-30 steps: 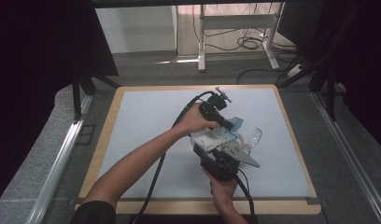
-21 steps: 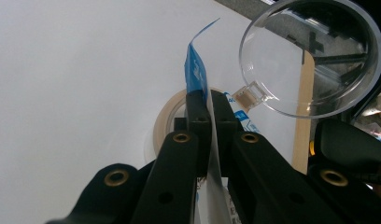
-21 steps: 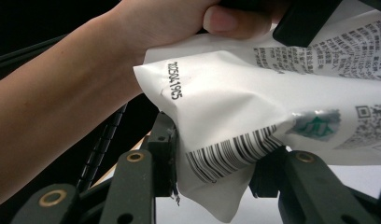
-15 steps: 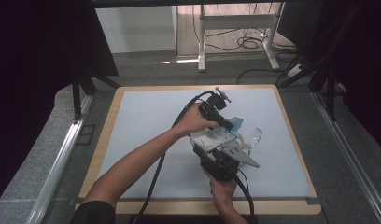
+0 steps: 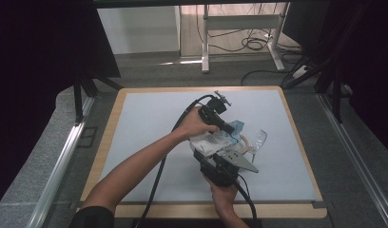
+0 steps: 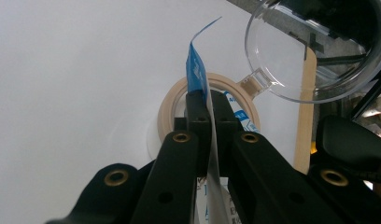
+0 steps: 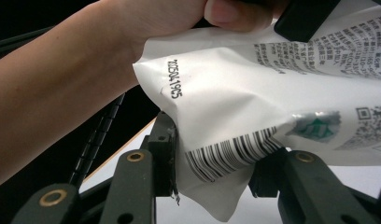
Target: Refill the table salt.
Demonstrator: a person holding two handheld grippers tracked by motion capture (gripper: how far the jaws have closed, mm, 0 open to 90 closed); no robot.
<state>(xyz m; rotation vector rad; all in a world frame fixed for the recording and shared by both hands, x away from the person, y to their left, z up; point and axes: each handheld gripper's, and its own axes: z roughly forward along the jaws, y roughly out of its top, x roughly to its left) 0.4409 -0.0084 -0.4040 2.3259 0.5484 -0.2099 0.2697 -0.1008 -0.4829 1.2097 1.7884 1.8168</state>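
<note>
While nothing has shifted over the last second, the white table [image 5: 149, 123] looks the same as it did then: both forearms parked toward its near-right part, no drift in either hand. That stillness reads to me as a held grip before a pull, not a pause between steps.

Largest of the things in play is the white printed pouch [image 7: 272, 93], barcode side down, suspended between the two tools above the table's near-right area. Beside it, toward the right edge, lies a clear plastic cup [image 6: 319, 46] on its side, its tab joined to a beige ring [image 6: 167, 112] resting on the table under the pouch.

Nearer the person, the right hand-held gripper [image 7: 212, 172] has its jaws part-closed around the pouch's lower, barcoded end, pads pressing the crumpled film. Farther from the near edge, the left hand-held gripper [image 6: 207, 109] is clenched tight on the pouch's thin blue top strip [image 6: 197, 70], which stands up between its jaws.

With both ends pinned, I'd judge the pouch is ready to be torn open; a slipping strip seems the main risk.
</note>
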